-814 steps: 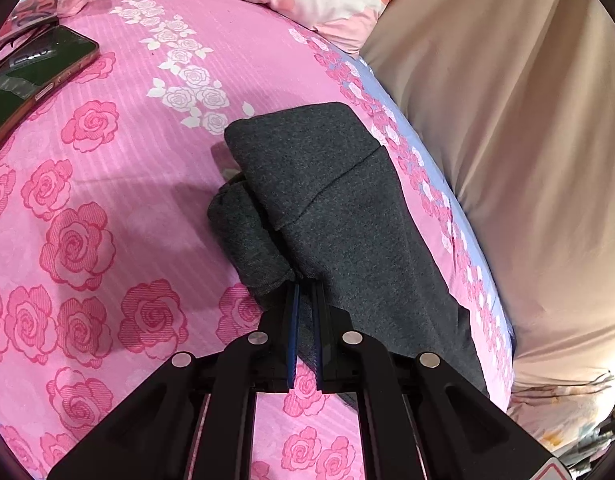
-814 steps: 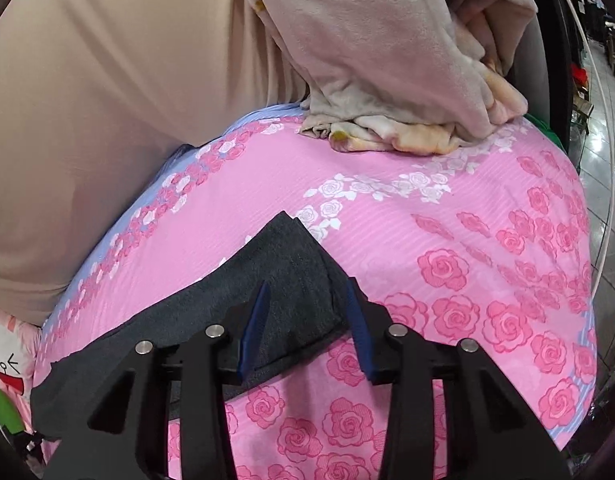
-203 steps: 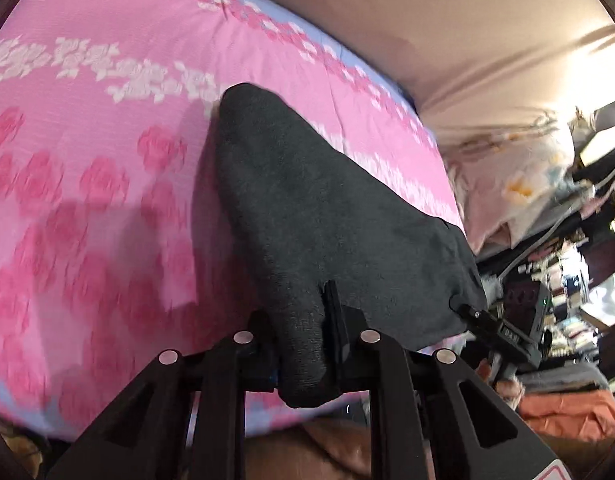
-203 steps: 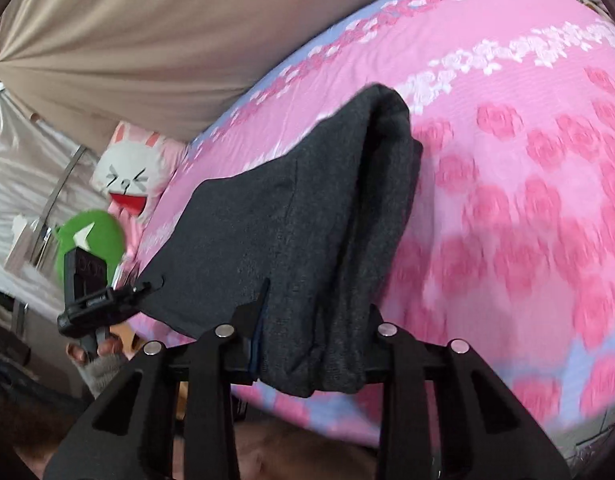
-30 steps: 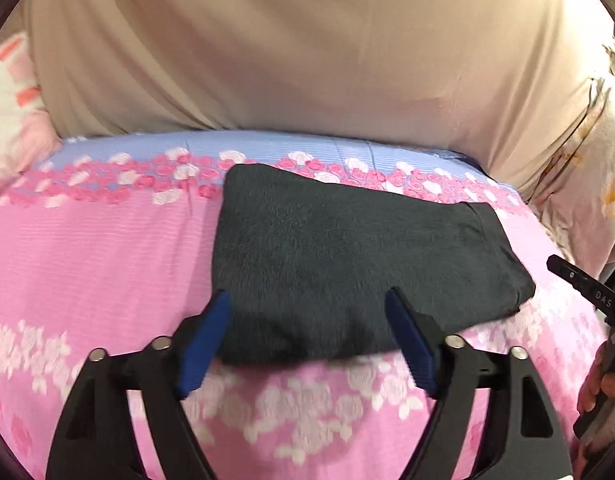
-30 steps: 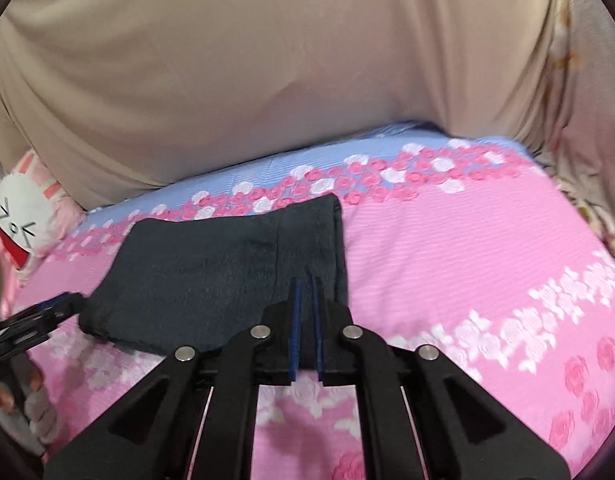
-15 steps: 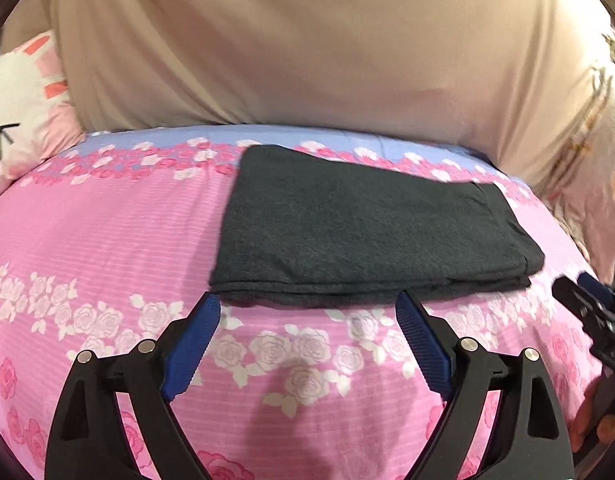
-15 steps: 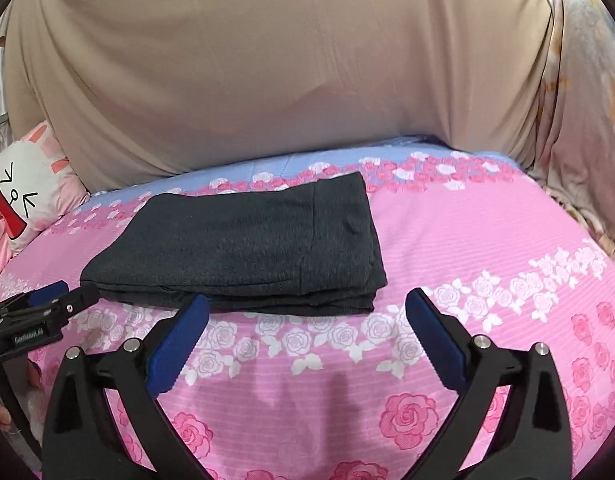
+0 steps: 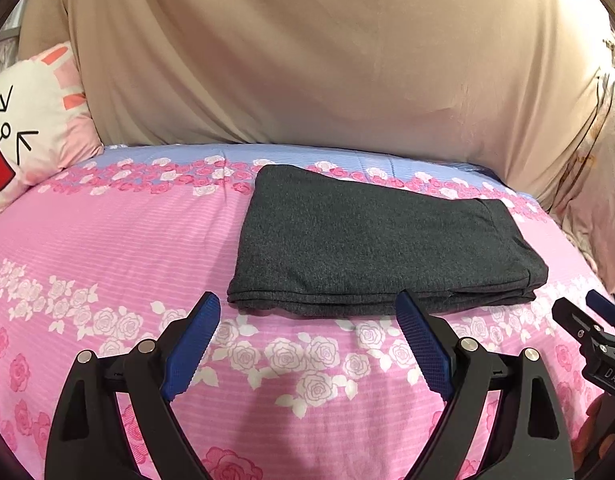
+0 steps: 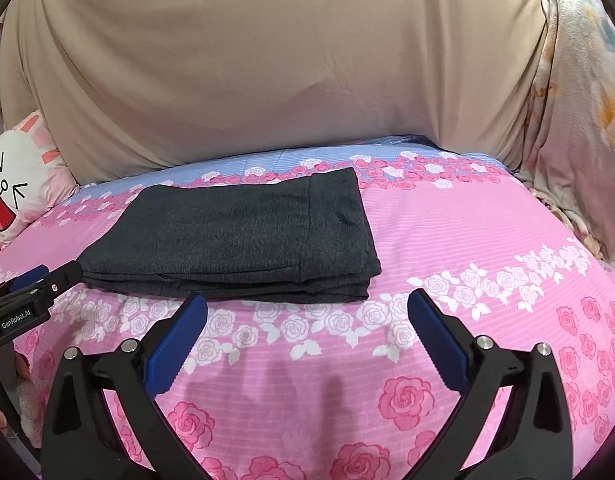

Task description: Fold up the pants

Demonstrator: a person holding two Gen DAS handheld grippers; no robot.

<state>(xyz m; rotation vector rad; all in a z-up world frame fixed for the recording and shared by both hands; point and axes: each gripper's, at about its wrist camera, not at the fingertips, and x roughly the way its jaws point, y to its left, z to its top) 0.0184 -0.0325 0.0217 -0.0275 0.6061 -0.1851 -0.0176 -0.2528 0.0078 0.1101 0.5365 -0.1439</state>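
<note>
Now, item list, L to R across both wrist views.

Left wrist view:
- Cartoon pillow [image 9: 31,120], white/pink w/ drawn face, at far L edge, lying on the bedsheet [image 9: 119,248] (pink, rose print, blue band along the back).
- Beige fabric backdrop [image 9: 307,60] fills the top, behind the bed.
- Left gripper [image 9: 307,316], black frame w/ blue pads: jaws spread wide, nothing between them, no contact w/ cloth. Tips sit just short of the pants' near edge.
- Pants [image 9: 379,248], dark grey knit, folded to a flat rectangular stack, layers visible along the near edge; lies on the sheet toward the back, centre-R.
- Right gripper [image 9: 587,312] pokes in at R edge, near the stack's R corner but apart from it.
- Floral blanket [image 9: 599,184], pale w/ orange print, bunched at far R.

Right wrist view:
- Same pillow [image 10: 23,184] at far L.
- Left gripper [image 10: 39,276] enters low L, "GenRobot.AI" label readable; tip just beside the stack's L near corner, touching or not — can't tell.
- Pants [image 10: 243,236] centre-L, waistband end toward the R side.
- Right gripper [image 10: 307,312]: jaws fully spread, empty, pads clear of the fabric, only sheet [image 10: 467,232] below them.
- Blanket [image 10: 579,120] at R, against the backdrop [image 10: 287,60].
</note>
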